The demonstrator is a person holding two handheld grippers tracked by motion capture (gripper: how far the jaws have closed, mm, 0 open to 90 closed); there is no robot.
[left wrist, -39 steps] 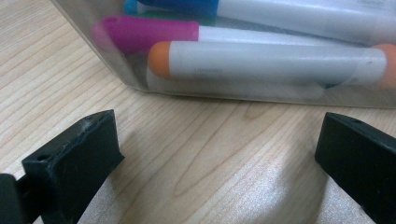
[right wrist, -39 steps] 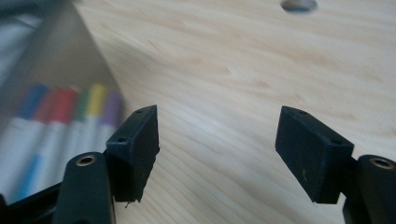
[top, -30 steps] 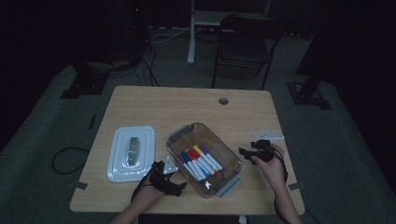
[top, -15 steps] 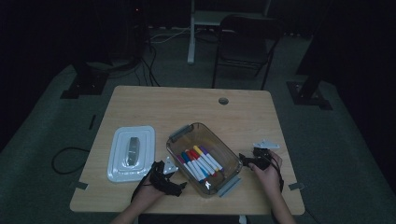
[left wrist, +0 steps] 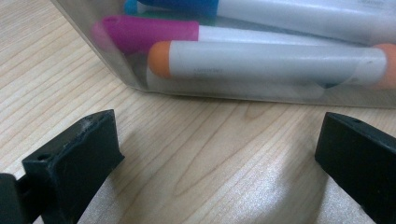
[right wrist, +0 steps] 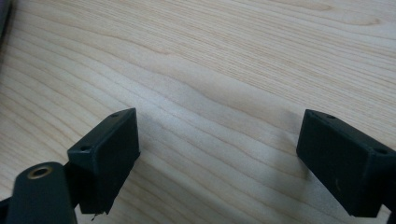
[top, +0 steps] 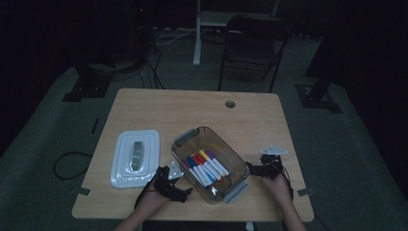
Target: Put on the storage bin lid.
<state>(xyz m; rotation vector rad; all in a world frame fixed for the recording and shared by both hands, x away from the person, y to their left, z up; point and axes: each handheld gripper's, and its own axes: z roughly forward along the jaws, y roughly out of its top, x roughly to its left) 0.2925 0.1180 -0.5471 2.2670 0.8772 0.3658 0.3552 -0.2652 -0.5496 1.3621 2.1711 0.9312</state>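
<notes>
While both claws rest on the desk [top: 192, 106], clear bin of markers [top: 209, 161] lying between them, left claw [top: 179, 180] apart and empty just beside its near wall, right claw [top: 251, 168] just opened wide, empty, beside its right end.

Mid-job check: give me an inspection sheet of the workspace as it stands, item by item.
Surface: light wooden table, grommet hole near its far edge.
Job's things: clear bin holding markers; its white lid lies flat to the left, off the bin.
Clutter: small pale piece near the right edge; its kind cannot be told.
Grippers: left hand-held gripper open at the bin's near left side, nothing between the jaws; right hand-held gripper open, just widened, over bare wood.
Cables: black cable on the floor to the left; more behind the table.
Surroundings: dark room, folding chair beyond the table.
</notes>
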